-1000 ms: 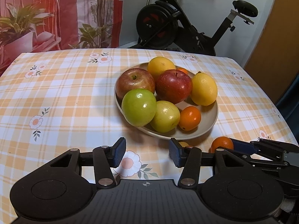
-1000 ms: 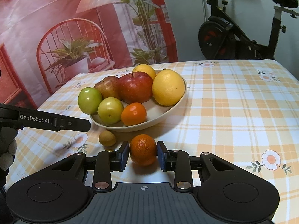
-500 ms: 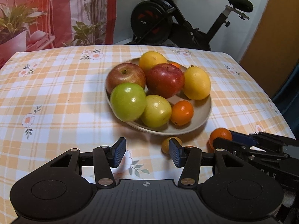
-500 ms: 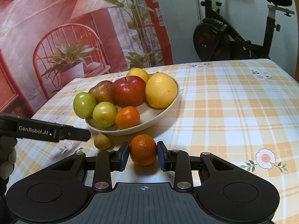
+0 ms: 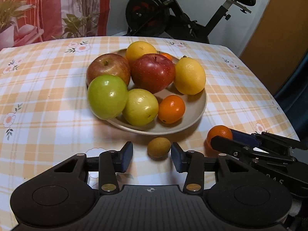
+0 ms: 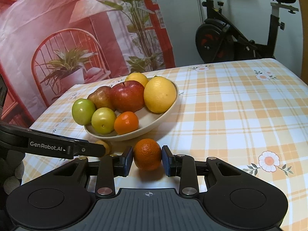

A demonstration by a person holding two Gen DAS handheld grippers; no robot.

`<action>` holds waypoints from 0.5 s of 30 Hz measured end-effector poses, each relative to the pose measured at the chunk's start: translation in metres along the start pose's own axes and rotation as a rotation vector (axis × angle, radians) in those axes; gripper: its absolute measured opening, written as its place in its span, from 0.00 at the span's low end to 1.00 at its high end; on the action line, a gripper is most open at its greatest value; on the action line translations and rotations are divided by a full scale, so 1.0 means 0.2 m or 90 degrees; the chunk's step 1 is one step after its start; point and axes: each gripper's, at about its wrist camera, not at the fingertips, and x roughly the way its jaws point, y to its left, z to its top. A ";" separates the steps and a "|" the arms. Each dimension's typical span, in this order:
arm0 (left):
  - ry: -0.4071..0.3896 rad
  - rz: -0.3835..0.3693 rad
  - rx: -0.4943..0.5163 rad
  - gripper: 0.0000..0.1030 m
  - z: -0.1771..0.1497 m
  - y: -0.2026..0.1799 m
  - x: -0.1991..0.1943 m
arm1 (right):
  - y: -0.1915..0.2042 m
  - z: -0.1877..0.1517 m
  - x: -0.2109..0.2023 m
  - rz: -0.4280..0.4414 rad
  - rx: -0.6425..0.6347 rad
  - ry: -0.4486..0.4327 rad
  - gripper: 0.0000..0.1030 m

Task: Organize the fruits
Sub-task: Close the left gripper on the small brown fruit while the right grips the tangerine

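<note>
While left gripper (image 5: 152, 155) gapes — longan (image 6: 106, 146) half-hidden.

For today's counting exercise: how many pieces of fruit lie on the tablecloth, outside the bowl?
2. A small brownish-yellow fruit lies just in front of the bowl, between the open left gripper fingers. A mandarin sits between the right gripper pads.
</note>
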 end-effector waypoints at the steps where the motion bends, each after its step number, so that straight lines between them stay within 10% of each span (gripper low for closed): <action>1: 0.000 0.000 0.001 0.41 0.00 0.00 0.00 | 0.00 0.00 0.00 0.000 0.000 0.000 0.29; 15: 0.001 -0.010 0.010 0.28 -0.01 -0.02 0.01 | 0.00 0.00 0.00 0.000 0.000 0.000 0.29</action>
